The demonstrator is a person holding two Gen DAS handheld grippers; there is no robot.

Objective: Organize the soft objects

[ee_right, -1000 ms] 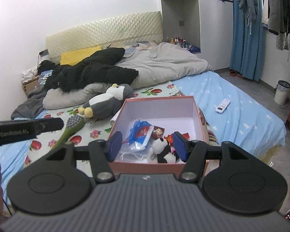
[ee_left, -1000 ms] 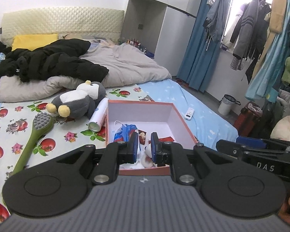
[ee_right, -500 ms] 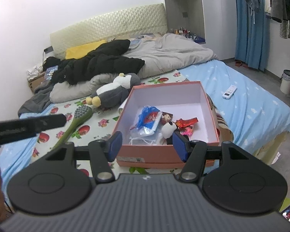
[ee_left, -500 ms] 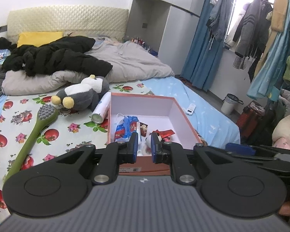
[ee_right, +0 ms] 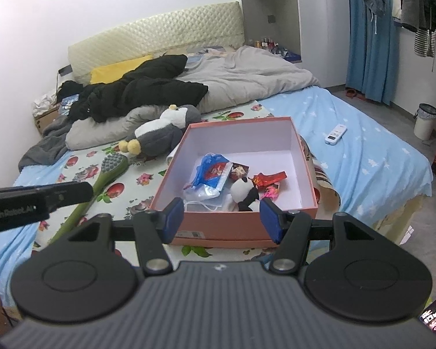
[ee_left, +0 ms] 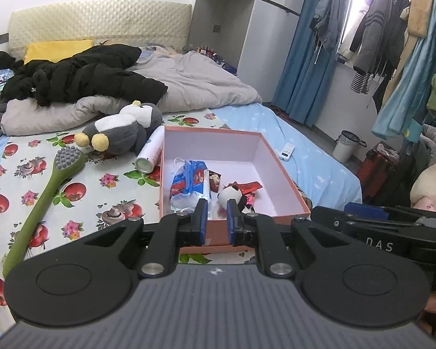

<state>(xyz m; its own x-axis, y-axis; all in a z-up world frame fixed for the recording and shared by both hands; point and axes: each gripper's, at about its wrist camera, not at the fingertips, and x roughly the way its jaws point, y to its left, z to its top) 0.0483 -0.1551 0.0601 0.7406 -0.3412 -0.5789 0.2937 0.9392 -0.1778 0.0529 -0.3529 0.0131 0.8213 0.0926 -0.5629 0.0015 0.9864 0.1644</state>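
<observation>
panda plush (ee_right: 243, 192): lower body behind box wall (ee_right: 218, 226)

Pink box (ee_right: 238, 234), grey-white penguin plush (ee_right: 160, 132), fruit-print sheet (ee_left: 107, 180)

box (ee_left: 287, 183) on bed (ee_left: 319, 157) | panda (ee_left: 231, 195) – in box | penguin (ee_left: 122, 133), brush (ee_left: 43, 195) – left of box

Both wrist views look slightly downward from the bed's foot, sharing the nearby pink box (ee_left: 279, 171) (ee_right: 302, 157).
</observation>
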